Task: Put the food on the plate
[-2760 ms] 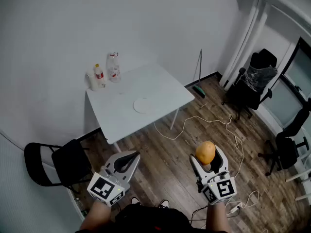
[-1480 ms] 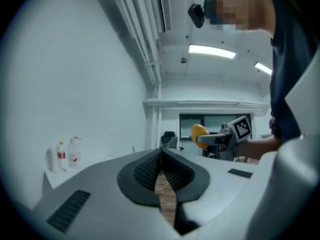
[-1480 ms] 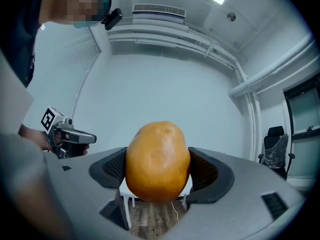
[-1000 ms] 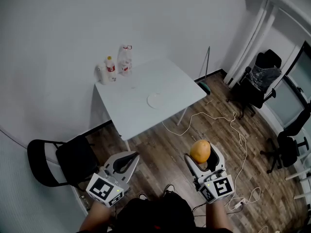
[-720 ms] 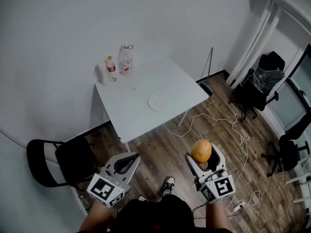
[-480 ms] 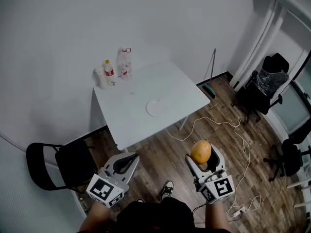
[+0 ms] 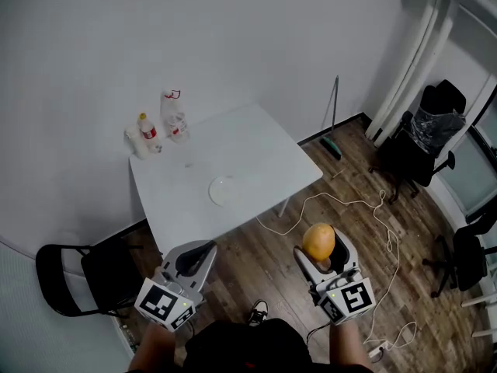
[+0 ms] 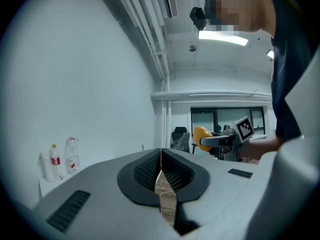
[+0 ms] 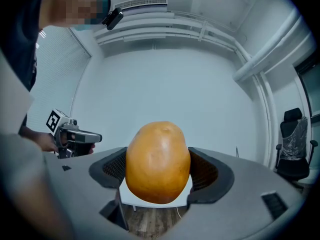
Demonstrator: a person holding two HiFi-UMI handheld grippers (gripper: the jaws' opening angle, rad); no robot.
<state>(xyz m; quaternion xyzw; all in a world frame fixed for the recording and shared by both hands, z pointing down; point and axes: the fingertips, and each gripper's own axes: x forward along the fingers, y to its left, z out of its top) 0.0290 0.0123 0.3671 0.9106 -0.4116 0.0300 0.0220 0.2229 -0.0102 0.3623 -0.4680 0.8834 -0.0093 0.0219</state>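
Observation:
An orange-brown potato-like food (image 7: pixel 318 241) (image 9: pixel 158 161) sits clamped in my right gripper (image 7: pixel 321 255), held low over the wooden floor. A small white plate (image 7: pixel 223 190) lies near the front middle of the white table (image 7: pixel 256 150), well ahead of both grippers. My left gripper (image 7: pixel 192 259) hangs at the lower left, jaws closed together with nothing between them (image 8: pixel 161 170). In the left gripper view the right gripper with the food (image 8: pixel 202 136) shows off to the right.
Two plastic bottles (image 7: pixel 159 123) stand at the table's far left corner. A black folding chair (image 7: pixel 81 277) is at the left, office chairs (image 7: pixel 419 134) at the right. White cable (image 7: pixel 365 208) trails over the floor. A broom (image 7: pixel 334 123) leans on the wall.
The table and plate have shifted left and a little nearer in the head view as the person moved. Both grippers hold the same pose, the food still clamped in the right one.

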